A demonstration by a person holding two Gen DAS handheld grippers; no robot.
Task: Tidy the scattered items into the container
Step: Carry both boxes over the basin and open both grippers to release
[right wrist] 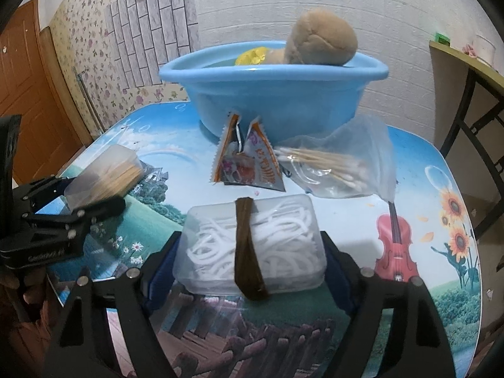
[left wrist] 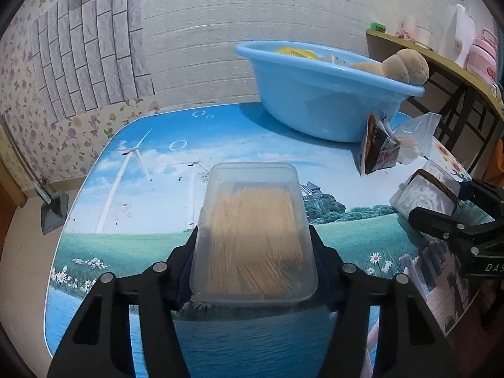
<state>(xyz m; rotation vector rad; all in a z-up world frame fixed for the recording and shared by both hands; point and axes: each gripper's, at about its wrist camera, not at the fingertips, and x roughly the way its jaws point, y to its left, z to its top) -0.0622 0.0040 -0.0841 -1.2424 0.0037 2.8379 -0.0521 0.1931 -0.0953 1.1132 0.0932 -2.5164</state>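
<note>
My left gripper [left wrist: 253, 245] reaches forward over the near edge of the table [left wrist: 104, 230], its two black fingers level and spread to either side of a clear box of toothpicks [left wrist: 252, 236], the blue pads pressed against the box's long walls so that it sits clamped between them. My right gripper [right wrist: 252, 252] points the same way over the near right part of the table, its jaws closed the same way on a clear box of white floss picks [right wrist: 277, 242]. The two grippers lie side by side, near one another, each visible at the edge of the other's view.
</note>
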